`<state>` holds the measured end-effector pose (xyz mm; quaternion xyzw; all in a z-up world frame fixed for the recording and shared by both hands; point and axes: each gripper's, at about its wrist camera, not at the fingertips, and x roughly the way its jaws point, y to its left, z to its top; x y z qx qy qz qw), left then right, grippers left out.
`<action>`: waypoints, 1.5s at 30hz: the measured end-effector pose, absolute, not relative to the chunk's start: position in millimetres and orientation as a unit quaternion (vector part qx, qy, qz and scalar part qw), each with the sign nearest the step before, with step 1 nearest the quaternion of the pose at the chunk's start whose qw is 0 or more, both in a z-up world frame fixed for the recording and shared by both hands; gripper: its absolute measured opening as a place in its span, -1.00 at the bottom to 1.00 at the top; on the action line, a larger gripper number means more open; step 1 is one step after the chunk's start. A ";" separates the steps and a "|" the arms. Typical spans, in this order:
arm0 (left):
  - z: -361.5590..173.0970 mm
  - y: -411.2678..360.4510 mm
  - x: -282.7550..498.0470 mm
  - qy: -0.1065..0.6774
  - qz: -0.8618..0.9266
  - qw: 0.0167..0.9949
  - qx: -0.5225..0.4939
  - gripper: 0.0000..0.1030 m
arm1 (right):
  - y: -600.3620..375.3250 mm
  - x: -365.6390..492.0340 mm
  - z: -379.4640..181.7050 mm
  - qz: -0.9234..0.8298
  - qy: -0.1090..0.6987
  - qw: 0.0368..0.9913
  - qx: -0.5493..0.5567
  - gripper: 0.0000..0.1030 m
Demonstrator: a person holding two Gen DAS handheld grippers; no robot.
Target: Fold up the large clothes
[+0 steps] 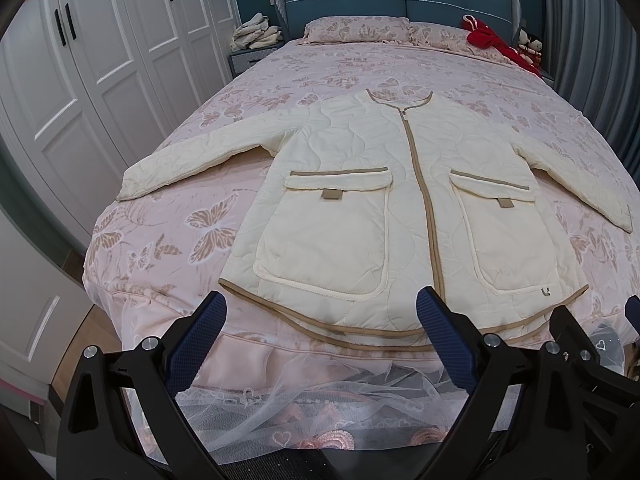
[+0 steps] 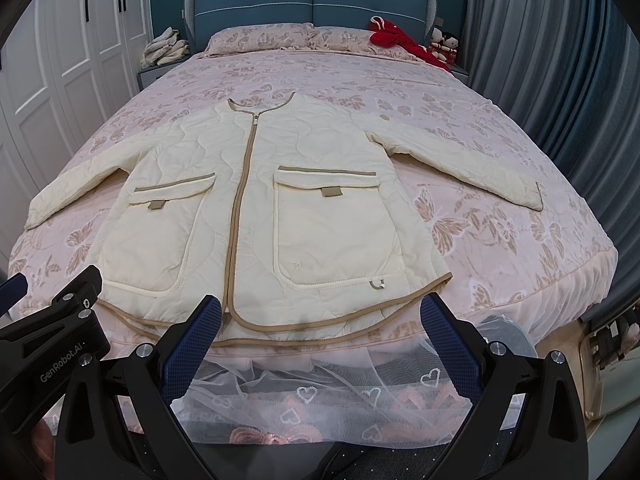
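Note:
A cream quilted jacket (image 1: 360,200) with tan trim, a closed zip and two flap pockets lies flat, front up, on the bed, both sleeves spread out sideways. Its hem reaches the foot edge of the bed. My left gripper (image 1: 322,304) is open and hovers just short of the hem, before the left pocket. The same jacket (image 2: 256,216) fills the right wrist view, where my right gripper (image 2: 320,308) is open just short of the hem below the right pocket. Neither gripper touches the cloth. The left gripper's body (image 2: 60,308) shows at the left edge there.
The bed (image 1: 180,232) has a pink butterfly cover, pillows (image 1: 356,28) at the blue headboard and a lace skirt (image 2: 320,396) at its foot. Red cloth (image 2: 396,38) and dolls sit at the far right corner. White wardrobes (image 1: 100,60) stand left, grey curtains (image 2: 560,60) right. Folded cloth (image 1: 256,32) rests on the nightstand.

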<state>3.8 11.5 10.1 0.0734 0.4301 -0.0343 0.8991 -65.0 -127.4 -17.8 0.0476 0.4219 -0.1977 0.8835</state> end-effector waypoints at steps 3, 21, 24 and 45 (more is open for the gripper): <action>8.7 9.8 3.2 0.430 -0.035 0.899 0.074 0.81 | -126.9 -65.0 -18.3 -0.198 0.422 0.883 0.048 0.90; -13.3 2.1 23.5 0.445 -0.051 0.891 0.071 0.84 | -180.6 -55.7 -28.3 -0.205 0.414 0.884 0.075 0.90; -16.3 2.8 39.2 0.452 -0.049 0.889 0.059 0.84 | -231.5 -49.2 -30.1 -0.227 0.409 0.876 0.114 0.90; -48.0 -36.0 151.9 0.455 -0.013 0.888 0.058 0.85 | -636.0 -12.5 -125.0 -0.418 0.333 0.768 0.353 0.90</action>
